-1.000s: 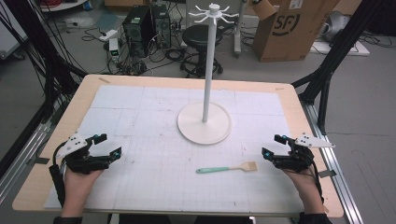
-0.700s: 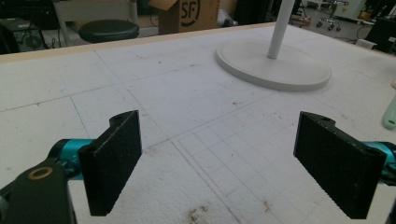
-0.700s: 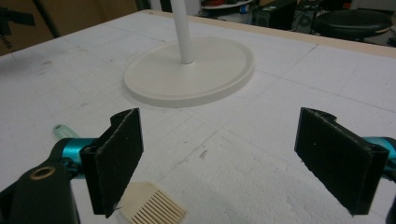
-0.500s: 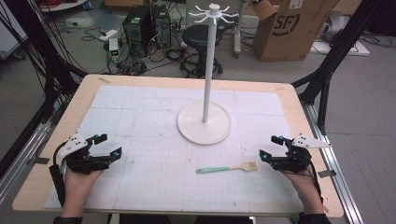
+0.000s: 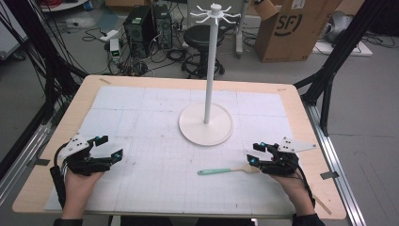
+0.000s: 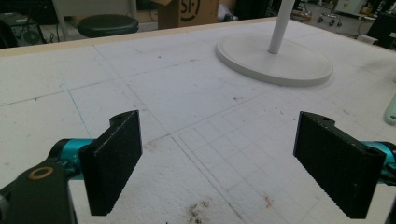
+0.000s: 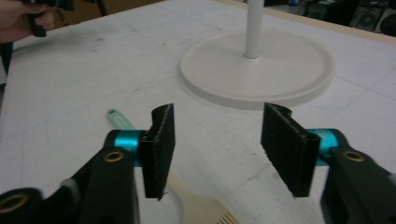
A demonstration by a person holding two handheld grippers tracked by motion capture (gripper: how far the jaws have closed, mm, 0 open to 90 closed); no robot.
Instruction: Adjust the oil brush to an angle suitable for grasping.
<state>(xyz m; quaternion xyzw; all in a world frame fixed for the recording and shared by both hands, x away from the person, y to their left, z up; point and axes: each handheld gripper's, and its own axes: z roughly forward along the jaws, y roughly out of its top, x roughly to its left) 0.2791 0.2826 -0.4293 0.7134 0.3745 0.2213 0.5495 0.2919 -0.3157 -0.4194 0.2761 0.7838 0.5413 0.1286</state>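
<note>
A small brush (image 5: 225, 170) with a teal handle and a pale wooden head lies flat on the white gridded mat, in front of the white stand (image 5: 205, 124). My right gripper (image 5: 253, 154) sits at the brush's head end, low over the mat. Its jaws have just been closing and stand half apart with nothing pressed between them. In the right gripper view the brush (image 7: 119, 119) runs under the left jaw of the right gripper (image 7: 217, 144). My left gripper (image 5: 111, 147) rests wide open at the mat's near left, and in its own view the left gripper (image 6: 219, 163) has only bare mat between the pads.
The stand's round base (image 7: 257, 74) and tall pole (image 5: 210, 61) with hooks on top occupy the mat's centre. The wooden table edge (image 5: 324, 155) runs just right of my right hand. Beyond the table are a stool, computer gear and a cardboard box.
My right gripper has slid left to the brush's head, and its jaws have narrowed. The left gripper and the brush have stayed put.
</note>
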